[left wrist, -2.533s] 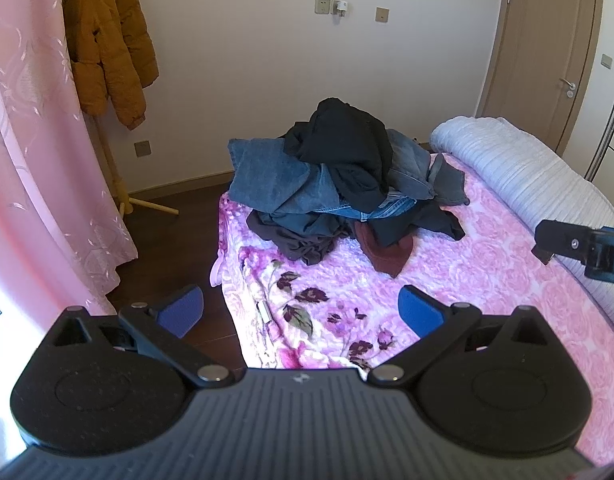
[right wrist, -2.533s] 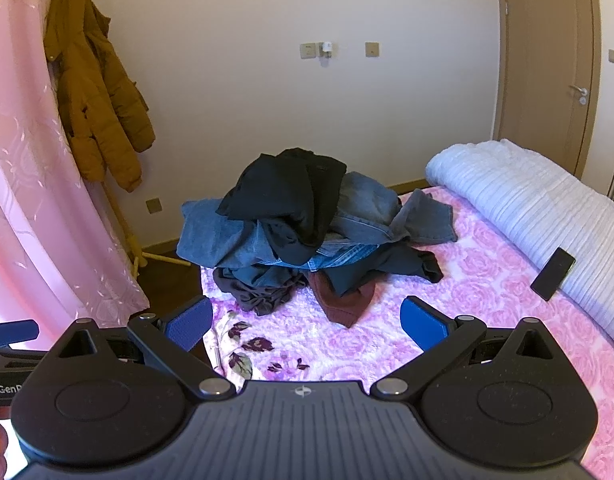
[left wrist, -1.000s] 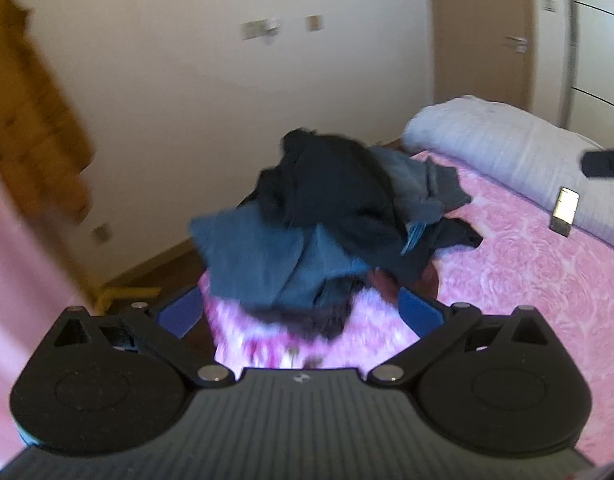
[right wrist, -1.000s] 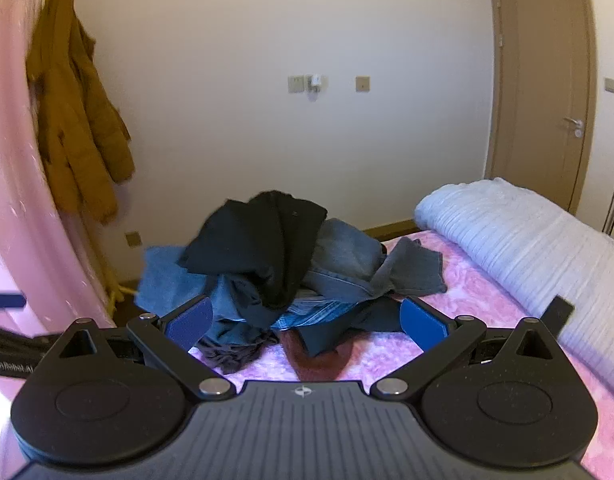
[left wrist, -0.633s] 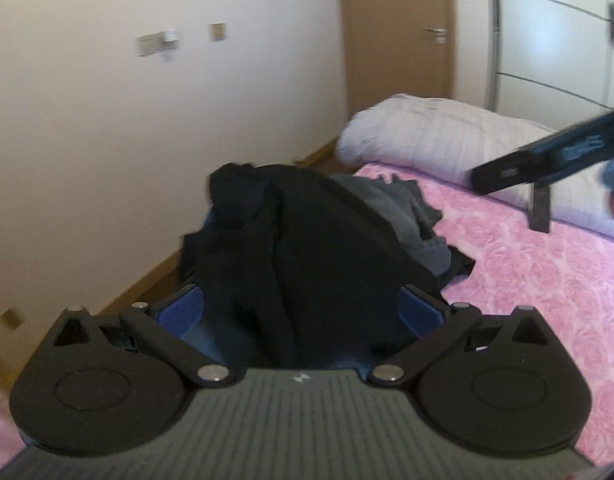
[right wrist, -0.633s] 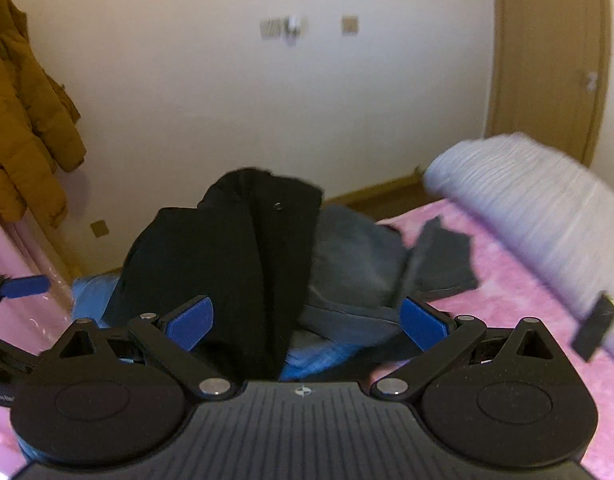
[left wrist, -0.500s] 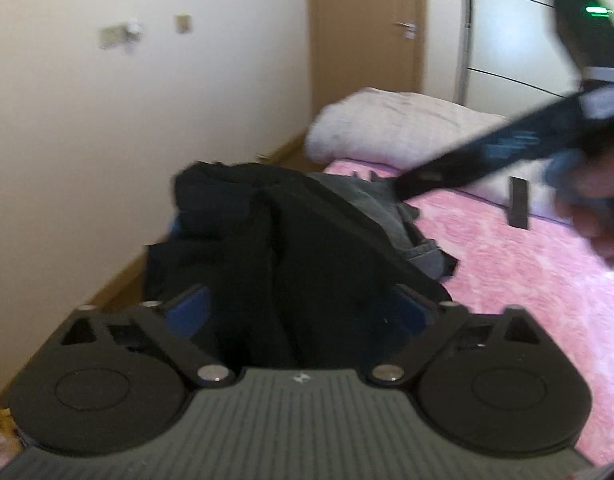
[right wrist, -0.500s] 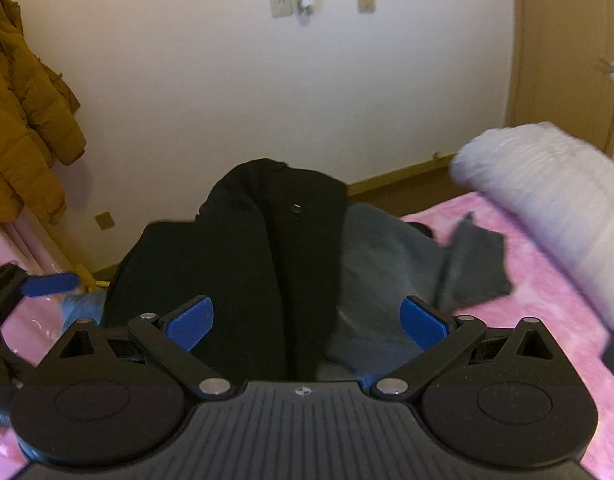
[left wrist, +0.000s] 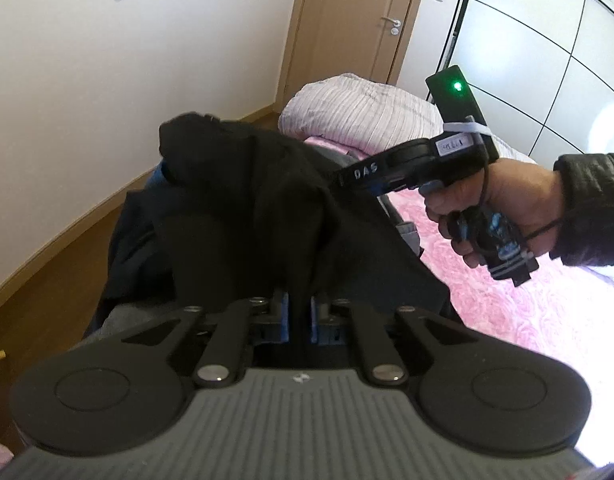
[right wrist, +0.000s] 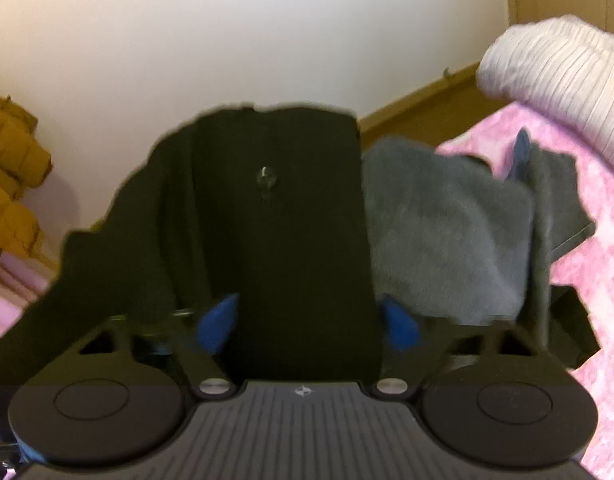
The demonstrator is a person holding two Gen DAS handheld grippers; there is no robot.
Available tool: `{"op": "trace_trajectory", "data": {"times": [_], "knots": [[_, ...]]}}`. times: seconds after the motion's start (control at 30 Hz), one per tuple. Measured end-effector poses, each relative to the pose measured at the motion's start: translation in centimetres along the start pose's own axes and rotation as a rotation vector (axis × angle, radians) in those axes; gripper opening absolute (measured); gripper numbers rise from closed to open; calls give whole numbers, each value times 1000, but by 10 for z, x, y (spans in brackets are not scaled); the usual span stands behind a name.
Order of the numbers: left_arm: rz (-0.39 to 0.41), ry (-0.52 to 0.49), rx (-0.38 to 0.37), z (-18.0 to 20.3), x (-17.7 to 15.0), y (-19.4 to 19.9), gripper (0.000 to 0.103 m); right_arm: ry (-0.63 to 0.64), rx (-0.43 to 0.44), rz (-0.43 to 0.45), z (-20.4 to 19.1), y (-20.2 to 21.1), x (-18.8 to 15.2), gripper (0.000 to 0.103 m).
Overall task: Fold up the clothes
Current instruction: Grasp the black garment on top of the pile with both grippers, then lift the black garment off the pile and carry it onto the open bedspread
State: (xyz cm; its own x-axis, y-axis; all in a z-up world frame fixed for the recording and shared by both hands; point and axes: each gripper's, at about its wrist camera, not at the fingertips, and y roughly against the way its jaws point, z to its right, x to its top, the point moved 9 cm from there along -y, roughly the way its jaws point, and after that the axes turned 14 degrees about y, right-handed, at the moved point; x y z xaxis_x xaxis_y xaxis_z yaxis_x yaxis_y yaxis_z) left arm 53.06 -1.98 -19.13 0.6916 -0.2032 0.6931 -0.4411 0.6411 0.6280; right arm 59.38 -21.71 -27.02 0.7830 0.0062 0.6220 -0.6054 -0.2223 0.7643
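Left gripper (left wrist: 298, 316) fingers now pinched on black garment (left wrist: 259, 208) atop pile at bed's (left wrist: 527, 312) end. Right gripper (right wrist: 309, 326) fingers wide, straddling same garment, gripping nothing. Looks like pulling one piece out for folding.

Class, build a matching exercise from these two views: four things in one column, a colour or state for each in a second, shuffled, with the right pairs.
1. left hand-held gripper
2. right hand-held gripper
3. bedspread
4. puffer jacket

A. mustard yellow
B. shut on the black garment
C. pink, rose-patterned
D. open, fingers either side of the black cloth

Pairs: 1-B, 2-D, 3-C, 4-A
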Motion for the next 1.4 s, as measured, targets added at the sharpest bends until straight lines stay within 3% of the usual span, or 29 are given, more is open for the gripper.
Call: {"op": "trace_trajectory", "data": {"times": [0.03, 0.07, 0.1, 0.27, 0.47, 0.53, 0.63, 0.7, 0.8, 0.93, 1.03, 1.17, 1.27, 1.33, 1.4], "knots": [[19, 3, -10, 1, 7, 2, 6, 16, -7, 11, -3, 5, 3, 34], [38, 5, -20, 3, 14, 5, 5, 31, -15, 23, -7, 11, 8, 12], [61, 8, -30, 5, 23, 8, 5, 47, -24, 35, -10, 17, 12, 9], [249, -31, -57, 24, 96, 48, 5, 1, -9, 186, -11, 77, 63, 5], [470, -131, -113, 80, 183, 115, 4, -23, -74, 508, 7, 224, 148, 5], [509, -176, -163, 116, 190, 133, 4, -36, -117, 608, 17, 287, 156, 5], [549, -241, -257, 175, 192, 153, 4, -41, -201, 712, 34, 374, 136, 5], [546, -286, -332, 224, 181, 152, 4, -59, -262, 753, 46, 424, 103, 5], [509, -354, -451, 299, 141, 163, 4, -123, -356, 791, 66, 495, 34, 4], [416, -412, -607, 398, 75, 166, 4, -264, -481, 839, 92, 590, -81, 4], [324, -438, -683, 466, 13, 151, 4, -345, -586, 849, 108, 654, -178, 5], [141, -442, -759, 547, -99, 139, 4, -413, -727, 798, 121, 714, -313, 5], [-71, -448, -808, 606, -203, 120, 4, -479, -850, 690, 130, 737, -418, 5], [-234, -470, -817, 633, -279, 102, 4, -600, -894, 614, 134, 748, -496, 5], [-338, -502, -822, 645, -321, 84, 4, -700, -926, 512, 138, 746, -563, 5]]}}
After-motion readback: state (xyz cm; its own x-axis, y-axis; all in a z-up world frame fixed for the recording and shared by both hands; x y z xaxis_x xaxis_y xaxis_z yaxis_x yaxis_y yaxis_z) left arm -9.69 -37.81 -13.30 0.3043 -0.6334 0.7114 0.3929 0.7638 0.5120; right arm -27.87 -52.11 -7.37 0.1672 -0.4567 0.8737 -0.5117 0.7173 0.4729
